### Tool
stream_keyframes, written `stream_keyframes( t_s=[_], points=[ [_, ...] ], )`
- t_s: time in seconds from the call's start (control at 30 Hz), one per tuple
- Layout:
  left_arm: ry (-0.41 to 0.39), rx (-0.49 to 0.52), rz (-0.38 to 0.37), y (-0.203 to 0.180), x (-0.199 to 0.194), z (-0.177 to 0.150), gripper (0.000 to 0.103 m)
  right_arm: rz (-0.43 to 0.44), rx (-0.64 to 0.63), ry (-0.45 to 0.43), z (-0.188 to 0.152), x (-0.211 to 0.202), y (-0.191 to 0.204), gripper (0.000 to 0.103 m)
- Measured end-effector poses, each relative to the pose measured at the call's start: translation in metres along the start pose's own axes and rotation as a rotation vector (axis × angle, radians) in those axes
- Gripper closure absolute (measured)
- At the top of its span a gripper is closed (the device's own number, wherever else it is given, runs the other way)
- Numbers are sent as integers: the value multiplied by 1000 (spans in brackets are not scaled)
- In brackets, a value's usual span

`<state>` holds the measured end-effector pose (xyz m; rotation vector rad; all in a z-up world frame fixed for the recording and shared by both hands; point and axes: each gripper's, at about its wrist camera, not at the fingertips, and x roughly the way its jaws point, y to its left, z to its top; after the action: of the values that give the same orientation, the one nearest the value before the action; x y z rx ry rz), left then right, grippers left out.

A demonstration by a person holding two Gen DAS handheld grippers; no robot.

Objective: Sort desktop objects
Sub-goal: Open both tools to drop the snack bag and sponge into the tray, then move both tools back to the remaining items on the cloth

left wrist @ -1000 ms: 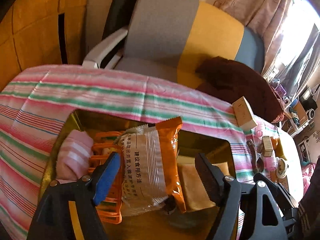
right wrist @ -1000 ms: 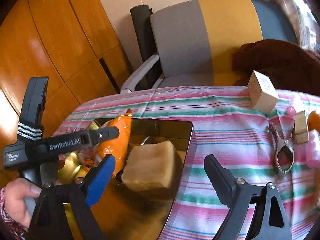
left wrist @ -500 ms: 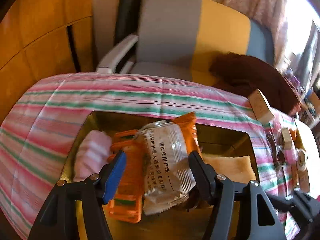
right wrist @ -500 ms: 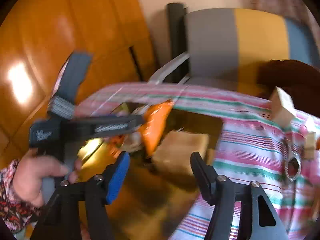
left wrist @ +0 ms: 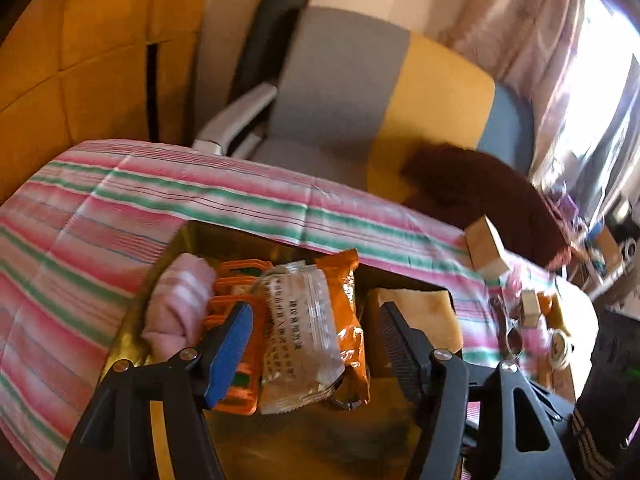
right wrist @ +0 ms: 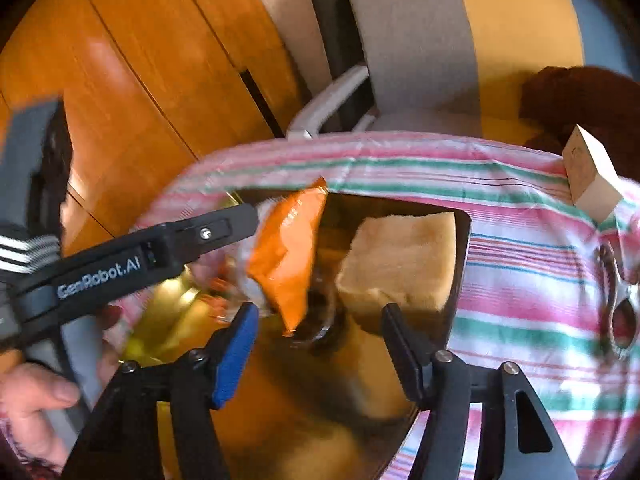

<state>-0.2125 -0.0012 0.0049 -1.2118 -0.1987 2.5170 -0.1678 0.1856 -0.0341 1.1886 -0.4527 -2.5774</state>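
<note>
Golden and shiny, the tray (left wrist: 188, 240) is sitting on the striped cloth (left wrist: 80, 216) that is covering the counter, and both my claws are hanging over it.

My left claw (left wrist: 312, 344) is closing, its jaws standing either side of the snack packet (left wrist: 308, 320) without pressing on it as far as I can tell. The packet is lying in the tray on top of an orange clip rack (left wrist: 240, 280). A pink rolled cloth (left wrist: 180, 304) is lying just beside the rack on the left, and a tan sponge (left wrist: 424, 312) is sitting to the right of the packet, partly hiding behind my right-hand finger (left wrist: 400, 352).

My right claw (right wrist: 316, 344) is opening, and nothing is being gripped between its jaws. In its view my left claw's arm (right wrist: 160, 252) is crossing in from the left, blocking the near side of the packet (right wrist: 288, 248), with my hand (right wrist: 32, 400) gripping the handle at the lower left. The sponge (right wrist: 400, 260) is sitting in the tray's far right corner.

Outside the tray, a small carton (right wrist: 588, 176) is standing on the cloth near the far edge, and a metal clip (right wrist: 620, 312) is lying at the right. A chair (left wrist: 360, 92) with a dark brown bundle (left wrist: 472, 184) on its seat is standing behind the counter.
</note>
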Motion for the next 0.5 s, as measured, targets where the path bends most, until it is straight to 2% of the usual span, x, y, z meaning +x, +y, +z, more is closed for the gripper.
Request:
stream_keyframes(
  t_s=[0.13,0.23,0.5],
  points=[
    [-16,-58,-13,1,-10,-12,37,35,77,-66,-13,-28,-9,28],
    [-12,-60,-42,-9,-17,-25,37,21,83,-95,-23,-47,-11,25],
    [-6,54,-80,-66,-38,-64,35,-55,72,-159,-52,-100,-30,23]
  ],
)
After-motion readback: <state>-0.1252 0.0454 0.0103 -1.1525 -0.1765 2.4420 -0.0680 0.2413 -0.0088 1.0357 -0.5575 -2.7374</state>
